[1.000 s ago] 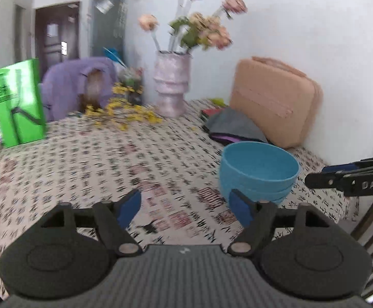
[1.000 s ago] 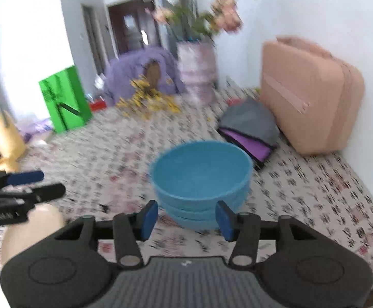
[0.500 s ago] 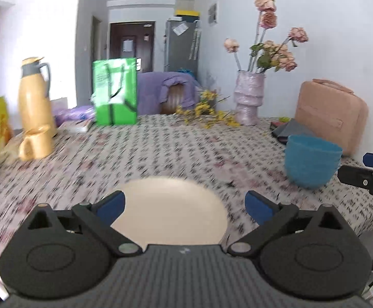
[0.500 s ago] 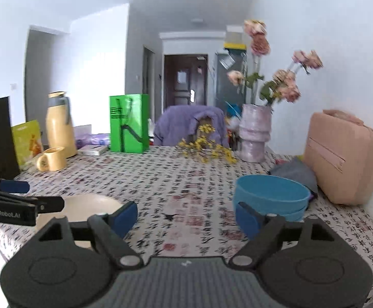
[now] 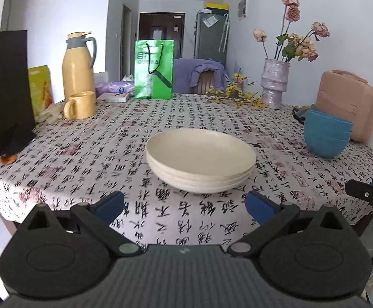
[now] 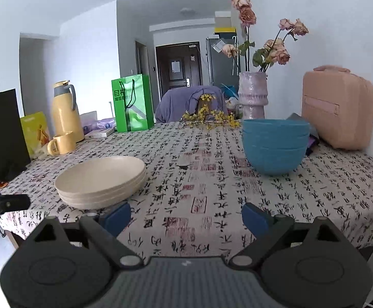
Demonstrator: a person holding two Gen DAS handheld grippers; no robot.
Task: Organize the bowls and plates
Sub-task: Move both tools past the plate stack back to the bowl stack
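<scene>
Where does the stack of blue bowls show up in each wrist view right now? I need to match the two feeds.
Left wrist view: the stack of blue bowls sits at the far right, in front of the pink case.
Right wrist view: the stack sits right of centre, left of the same case.
Shared landmark: the green shopping bag standing at the table's far edge.
</scene>
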